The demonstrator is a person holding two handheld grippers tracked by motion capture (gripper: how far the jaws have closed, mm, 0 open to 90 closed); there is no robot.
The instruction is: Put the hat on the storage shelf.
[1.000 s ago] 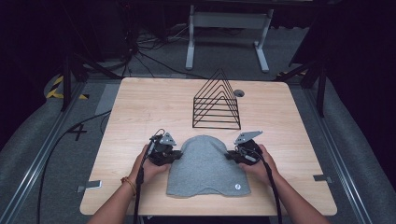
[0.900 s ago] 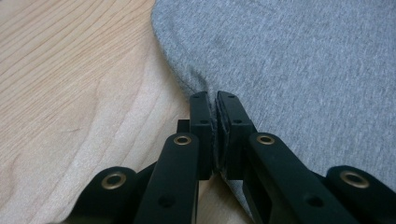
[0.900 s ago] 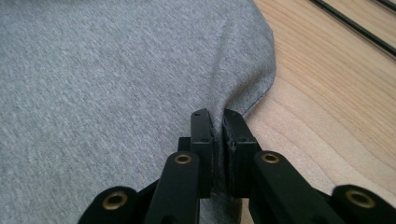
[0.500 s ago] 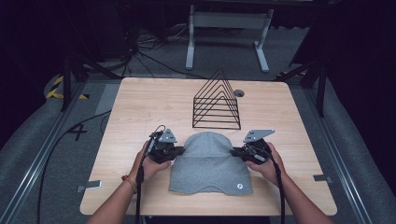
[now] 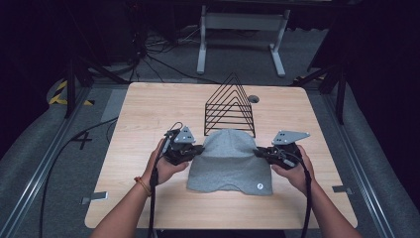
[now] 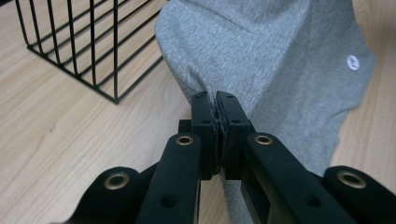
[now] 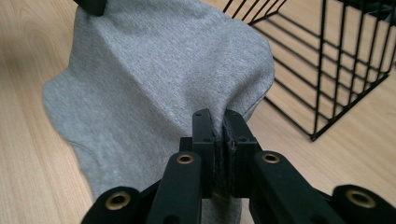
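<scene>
A grey knit cloth (image 5: 229, 162) with a small white round label near its front right corner lies across the middle of the wooden table (image 5: 148, 109), its sides lifted. My left gripper (image 5: 194, 151) is shut on the cloth's left edge; in the left gripper view the jaws pinch the grey cloth (image 6: 275, 60) at my left gripper (image 6: 215, 99). My right gripper (image 5: 261, 152) is shut on the right edge; in the right gripper view the grey cloth (image 7: 154, 70) bunches between the jaws of my right gripper (image 7: 216, 116). The cloth's front hem still rests on the table.
A black wire rack (image 5: 230, 106) of triangular frames stands just behind the cloth, close to both grippers; black wire rack (image 6: 74, 42), black wire rack (image 7: 336, 56). A round hole (image 5: 253, 98) sits in the table behind it. Cables trail off the front edge.
Both grippers have risen with the cloth's side edges pinched. The cloth's middle now humps up and its outline has narrowed.
</scene>
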